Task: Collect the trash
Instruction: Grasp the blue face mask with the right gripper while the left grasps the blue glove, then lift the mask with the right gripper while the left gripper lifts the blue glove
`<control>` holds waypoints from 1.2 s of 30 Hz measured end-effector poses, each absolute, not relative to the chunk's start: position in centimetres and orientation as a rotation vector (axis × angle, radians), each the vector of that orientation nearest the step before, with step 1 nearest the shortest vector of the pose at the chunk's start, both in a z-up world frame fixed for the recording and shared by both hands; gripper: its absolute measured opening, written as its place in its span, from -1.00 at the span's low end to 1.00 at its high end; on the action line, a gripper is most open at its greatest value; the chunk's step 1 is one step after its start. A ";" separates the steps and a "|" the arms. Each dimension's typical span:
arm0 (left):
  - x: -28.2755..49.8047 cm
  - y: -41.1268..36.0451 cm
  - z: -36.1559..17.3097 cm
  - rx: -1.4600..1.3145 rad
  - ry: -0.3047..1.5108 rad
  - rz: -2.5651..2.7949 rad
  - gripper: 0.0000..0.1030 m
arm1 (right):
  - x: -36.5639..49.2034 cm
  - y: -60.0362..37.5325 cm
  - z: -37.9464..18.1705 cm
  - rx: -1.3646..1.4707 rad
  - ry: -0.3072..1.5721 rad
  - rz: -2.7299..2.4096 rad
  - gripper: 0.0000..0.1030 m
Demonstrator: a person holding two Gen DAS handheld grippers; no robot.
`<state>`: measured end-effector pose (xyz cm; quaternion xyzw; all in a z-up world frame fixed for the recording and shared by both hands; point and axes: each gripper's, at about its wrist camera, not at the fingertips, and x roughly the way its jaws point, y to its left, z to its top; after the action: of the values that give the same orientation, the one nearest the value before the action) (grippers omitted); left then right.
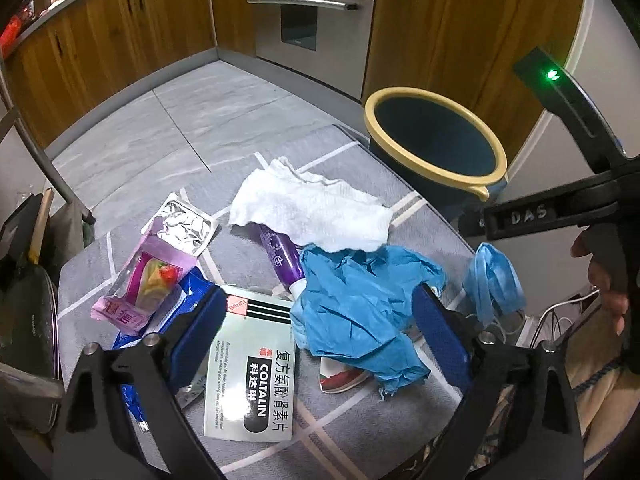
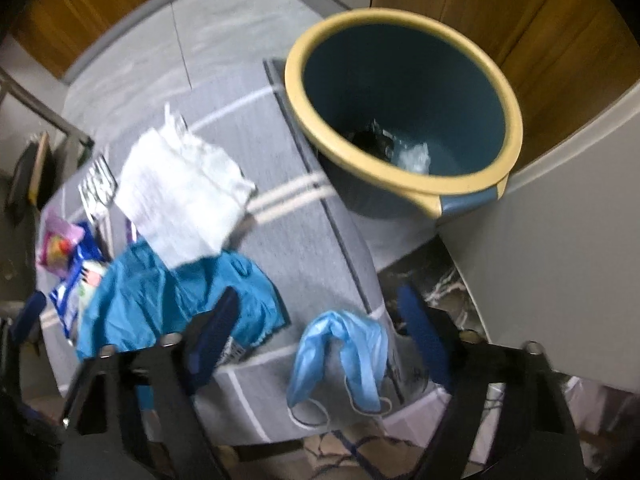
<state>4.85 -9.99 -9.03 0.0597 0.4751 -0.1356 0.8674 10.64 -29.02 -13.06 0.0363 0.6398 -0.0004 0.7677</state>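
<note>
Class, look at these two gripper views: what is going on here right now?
A person is clearing trash off a grey mat with a gripper in each hand. The left gripper, open, is over a Coltalin medicine box and a crumpled blue glove. The right gripper, also open, straddles a light blue face mask without gripping it. A paper towel, a purple tube and a pink snack wrapper lie untouched. The yellow-rimmed bin already holds some scraps.
</note>
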 end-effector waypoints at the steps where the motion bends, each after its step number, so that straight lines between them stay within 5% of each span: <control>1: 4.9 -10.0 -9.1 0.126 0.997 -0.285 0.75 | 10.6 -28.9 -13.5 0.067 1.410 0.000 0.39; 14: 5.4 -9.9 -10.3 0.108 1.047 -0.284 0.55 | 10.0 -27.4 -15.9 -0.005 1.518 0.016 -0.12; 24: 5.5 -9.7 -10.9 0.064 1.095 -0.329 -0.17 | 9.7 -26.7 -17.2 0.038 1.561 0.098 -0.79; 36: 5.6 -9.2 -10.6 0.080 1.086 -0.297 -0.82 | 10.0 -26.4 -13.4 0.067 1.391 0.178 -0.84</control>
<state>5.60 -9.21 -10.65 0.0378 0.5146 -0.1407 0.8449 10.00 -26.41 -13.45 0.0309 0.6396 0.0817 0.7637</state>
